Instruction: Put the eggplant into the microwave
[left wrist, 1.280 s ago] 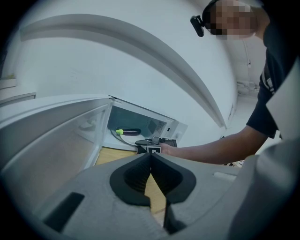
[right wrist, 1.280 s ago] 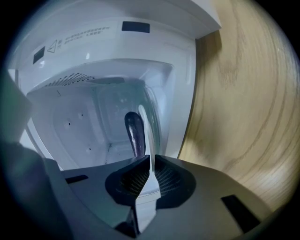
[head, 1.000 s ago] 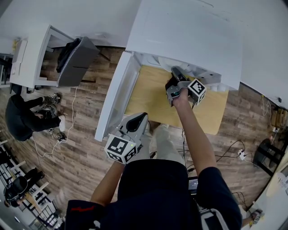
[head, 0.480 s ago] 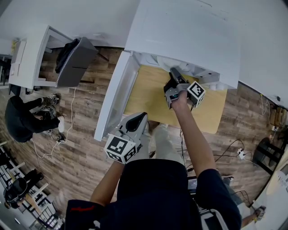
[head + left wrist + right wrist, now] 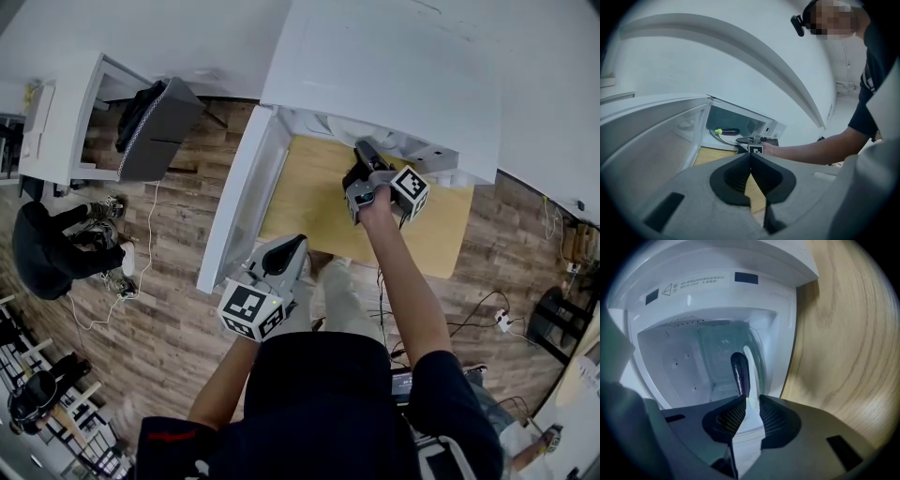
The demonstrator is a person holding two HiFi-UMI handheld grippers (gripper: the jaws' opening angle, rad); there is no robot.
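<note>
- Two tools show in the head view. The right tool reaches into the mouth of the microwave, whose door stands open over the tabletop. The left tool hangs near the door's outer edge. The eggplant is hidden here.
- Left gripper view: the left tool has its jaws together on nothing. Beyond it, the eggplant lies inside the microwave, with the right tool just in front of it.
- Right gripper view: the right tool shows a narrow gap. Its jaws have just been closing a little, and the pads press on nothing. The eggplant rests on the cavity floor just past the tips, its green stem end at the mouth of the gap.
- The step in hand looks like the let-go, with the eggplant already placed. The next move calls for drawing the right tool straight back without snagging the stem. The left tool is free for the door.
</note>
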